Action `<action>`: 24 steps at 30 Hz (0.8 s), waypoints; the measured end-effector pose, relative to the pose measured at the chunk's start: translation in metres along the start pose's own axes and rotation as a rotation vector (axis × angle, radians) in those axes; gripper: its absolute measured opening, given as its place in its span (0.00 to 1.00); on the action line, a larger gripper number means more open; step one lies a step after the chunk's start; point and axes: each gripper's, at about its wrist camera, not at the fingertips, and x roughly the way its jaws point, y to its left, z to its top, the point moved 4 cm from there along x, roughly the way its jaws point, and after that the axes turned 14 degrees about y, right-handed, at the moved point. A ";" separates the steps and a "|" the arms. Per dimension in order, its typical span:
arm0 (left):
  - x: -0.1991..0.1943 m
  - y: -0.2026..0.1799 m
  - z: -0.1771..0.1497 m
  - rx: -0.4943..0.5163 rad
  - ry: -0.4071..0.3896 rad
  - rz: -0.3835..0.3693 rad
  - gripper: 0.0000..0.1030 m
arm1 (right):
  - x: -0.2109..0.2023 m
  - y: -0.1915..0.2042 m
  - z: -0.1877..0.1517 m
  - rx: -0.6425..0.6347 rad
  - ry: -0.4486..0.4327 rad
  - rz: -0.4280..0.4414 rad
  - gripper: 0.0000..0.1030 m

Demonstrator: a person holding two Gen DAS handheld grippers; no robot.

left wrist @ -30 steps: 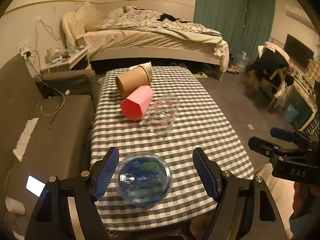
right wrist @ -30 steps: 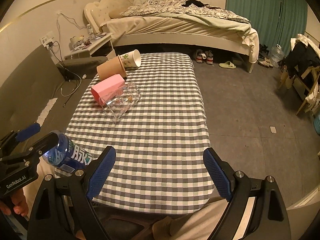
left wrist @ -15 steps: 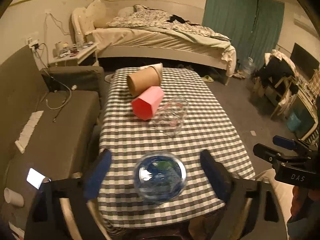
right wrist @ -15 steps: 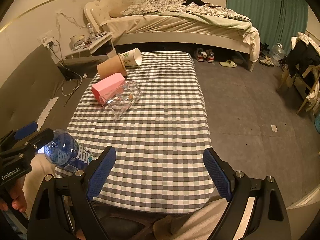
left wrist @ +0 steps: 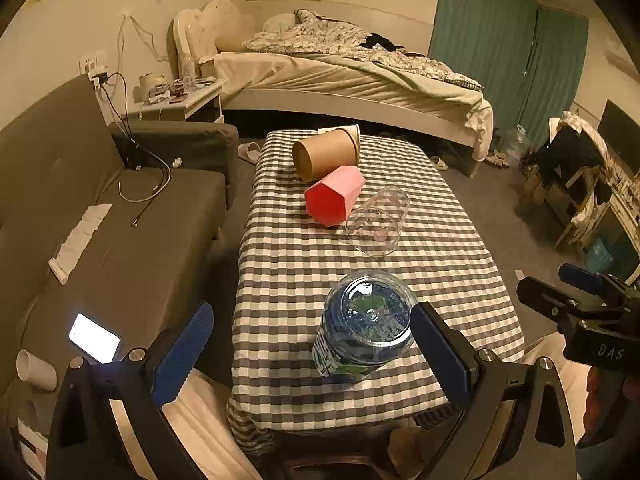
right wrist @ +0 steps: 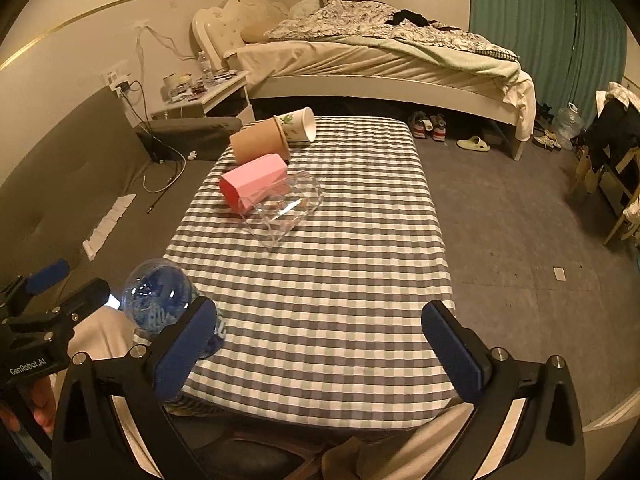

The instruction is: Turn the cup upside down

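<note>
A blue clear plastic cup (left wrist: 366, 326) stands upside down, base up, near the front left edge of the checkered table (left wrist: 440, 264). It also shows in the right wrist view (right wrist: 160, 304). My left gripper (left wrist: 310, 350) is open; the cup sits just inside its right finger, not gripped. My right gripper (right wrist: 320, 350) is open and empty over the table's front edge. Further back lie a clear glass cup (left wrist: 378, 220), a pink hexagonal cup (left wrist: 334, 196), a brown paper cup (left wrist: 324, 154) and a white printed paper cup (right wrist: 298, 126), all on their sides.
A grey sofa (left wrist: 120, 216) runs along the table's left side, with a lit phone (left wrist: 94, 338) and cables on it. A bed (left wrist: 352, 76) stands behind the table. A chair with clothes (left wrist: 572, 160) stands at the right. Shoes (right wrist: 430, 130) lie on the floor.
My left gripper has pulled back and to the left, away from the blue cup, which now stands free on the table. My right gripper has hardly moved.
</note>
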 end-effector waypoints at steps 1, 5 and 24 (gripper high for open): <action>-0.001 0.001 -0.001 -0.003 -0.001 -0.001 0.99 | -0.001 0.002 0.000 -0.004 0.000 -0.002 1.00; -0.003 0.004 -0.003 -0.008 -0.001 0.000 0.99 | -0.002 0.011 -0.002 -0.018 -0.001 -0.004 1.00; -0.007 0.012 -0.011 -0.024 0.006 0.014 0.99 | -0.009 0.023 -0.011 -0.046 -0.001 -0.021 1.00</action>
